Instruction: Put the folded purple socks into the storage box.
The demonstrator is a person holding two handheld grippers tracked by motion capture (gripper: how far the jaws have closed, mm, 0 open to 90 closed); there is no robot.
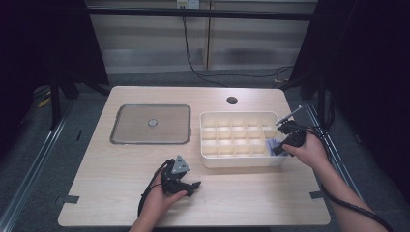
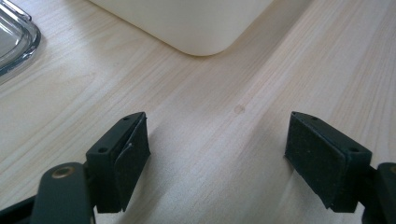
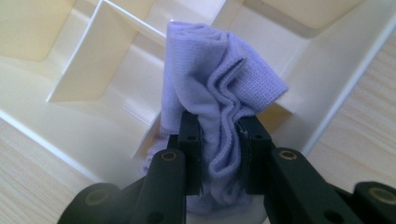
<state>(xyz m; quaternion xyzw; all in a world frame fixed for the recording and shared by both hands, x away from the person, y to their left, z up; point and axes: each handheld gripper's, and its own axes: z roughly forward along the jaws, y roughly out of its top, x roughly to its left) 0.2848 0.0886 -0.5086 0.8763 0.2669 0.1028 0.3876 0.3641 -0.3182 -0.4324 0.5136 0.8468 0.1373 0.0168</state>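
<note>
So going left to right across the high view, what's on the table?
Clear lid → left gripper, open on the bare wood → cream divider box → lilac cloth pinched in the right gripper at the box's right end.

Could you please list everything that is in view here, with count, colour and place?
Table: one, pale wood, under everything; a round hole near its far edge.
Divided box: one, cream, many compartments, on the right half of the table.
Cloth: one, lilac, bunched, over the box's near right corner compartment, pinched in the right gripper.
Tray: one, clear glass with a small round mark at its middle, on the far left of the table.
Cable: one, black, on the floor beyond the table.
Right gripper: one, black, shut on the cloth, at the box's right end.
Left gripper: one, black, jaws open with nothing between them, low over the table's near side, grey plate on top.
</note>
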